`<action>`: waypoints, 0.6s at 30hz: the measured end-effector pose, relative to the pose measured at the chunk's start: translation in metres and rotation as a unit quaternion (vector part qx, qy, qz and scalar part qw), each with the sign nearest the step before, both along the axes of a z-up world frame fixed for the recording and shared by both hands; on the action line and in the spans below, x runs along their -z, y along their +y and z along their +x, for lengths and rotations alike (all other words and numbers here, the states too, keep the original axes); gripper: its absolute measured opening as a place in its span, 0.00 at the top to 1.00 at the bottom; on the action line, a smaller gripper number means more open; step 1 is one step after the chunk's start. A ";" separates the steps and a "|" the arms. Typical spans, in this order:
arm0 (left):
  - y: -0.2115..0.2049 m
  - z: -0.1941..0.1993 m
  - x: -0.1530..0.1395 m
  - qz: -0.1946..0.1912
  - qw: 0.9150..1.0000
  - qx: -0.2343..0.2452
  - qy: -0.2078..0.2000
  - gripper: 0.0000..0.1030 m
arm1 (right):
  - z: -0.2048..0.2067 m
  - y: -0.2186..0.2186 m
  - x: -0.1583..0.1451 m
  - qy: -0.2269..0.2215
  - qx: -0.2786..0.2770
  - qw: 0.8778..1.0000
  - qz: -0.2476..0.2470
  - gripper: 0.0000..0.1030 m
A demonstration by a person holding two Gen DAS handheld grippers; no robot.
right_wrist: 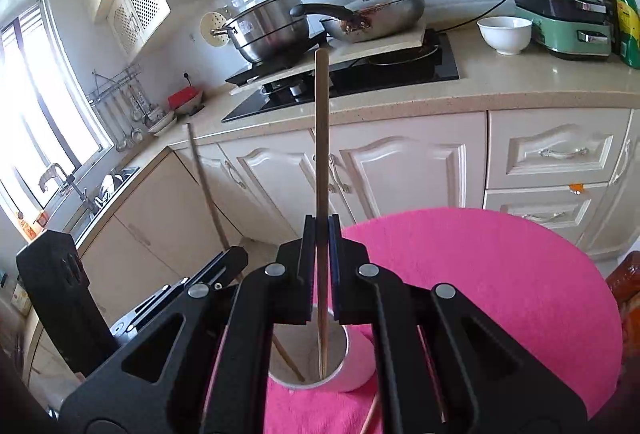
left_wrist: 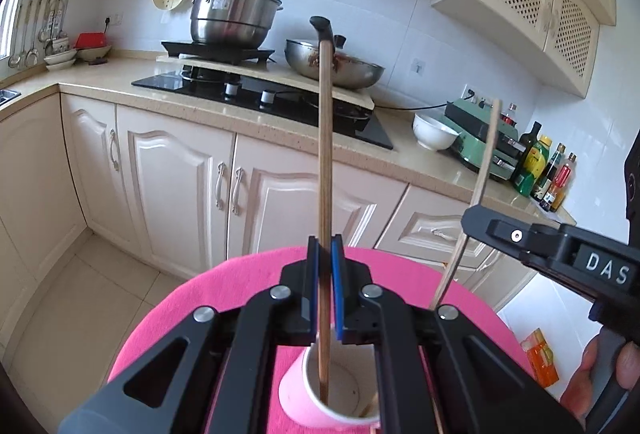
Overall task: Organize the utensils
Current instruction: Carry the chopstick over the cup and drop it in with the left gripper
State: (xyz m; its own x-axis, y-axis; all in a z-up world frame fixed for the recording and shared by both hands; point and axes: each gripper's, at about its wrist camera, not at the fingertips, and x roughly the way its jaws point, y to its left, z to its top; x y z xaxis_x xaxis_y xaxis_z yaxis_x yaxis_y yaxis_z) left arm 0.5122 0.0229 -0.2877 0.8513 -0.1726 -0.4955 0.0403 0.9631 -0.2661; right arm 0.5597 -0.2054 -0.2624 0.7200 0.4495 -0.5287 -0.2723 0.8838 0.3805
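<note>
Pink cloth (left_wrist: 248, 274) covers the round surface (right_wrist: 500, 274), filling the lower centre of both views. Kitchen counter (right_wrist: 520, 89) with hob, pots and white bowl (right_wrist: 505, 33) runs across the upper half of each frame.

Left claw (left_wrist: 325, 286): clenched on a brown chopstick (left_wrist: 325, 161), which stands near upright at frame centre; its lower end is inside the pink cup (left_wrist: 308, 398) at the bottom of the left view.

Right claw (right_wrist: 322, 266): clenched on a pale chopstick (right_wrist: 321, 137), also near upright; its tip is inside the same cup, seen as cup (right_wrist: 352, 366) at lower centre of the right view. In the left view this claw (left_wrist: 472, 222) enters from the right edge with its chopstick (left_wrist: 486, 161) slanting up.

A further stick (right_wrist: 288, 360) leans inside the cup.
</note>
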 end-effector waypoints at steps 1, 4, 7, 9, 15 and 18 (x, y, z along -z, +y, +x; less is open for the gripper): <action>0.001 -0.002 0.001 0.000 1.000 0.000 0.004 0.94 | -0.004 -0.001 0.001 0.002 0.000 1.000 -0.002 0.94; 0.001 -0.011 0.002 0.003 1.000 -0.002 0.015 0.94 | -0.015 -0.003 0.004 0.006 -0.002 1.000 -0.010 0.94; 0.000 -0.021 0.004 0.003 1.000 -0.001 0.025 0.94 | -0.021 -0.005 0.008 0.012 -0.004 1.000 -0.014 0.94; -0.003 -0.027 0.006 0.009 0.999 0.001 0.033 0.94 | -0.026 -0.005 0.014 0.021 -0.008 1.000 -0.013 0.93; -0.005 -0.040 0.012 0.009 0.998 0.002 0.062 0.78 | -0.039 -0.002 0.024 0.033 -0.017 0.999 -0.021 0.93; -0.007 -0.047 0.012 0.001 0.997 -0.004 0.073 0.76 | -0.043 -0.004 0.023 0.038 -0.018 0.999 -0.018 0.93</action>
State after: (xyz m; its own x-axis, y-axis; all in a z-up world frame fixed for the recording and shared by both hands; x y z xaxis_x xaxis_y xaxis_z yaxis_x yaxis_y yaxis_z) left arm 0.4647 0.0161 -0.3002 0.7717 -0.1659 -0.6140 -0.0057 0.9635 -0.2676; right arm 0.5169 -0.2090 -0.2858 0.6612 0.4546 -0.5968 -0.2760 0.8871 0.3700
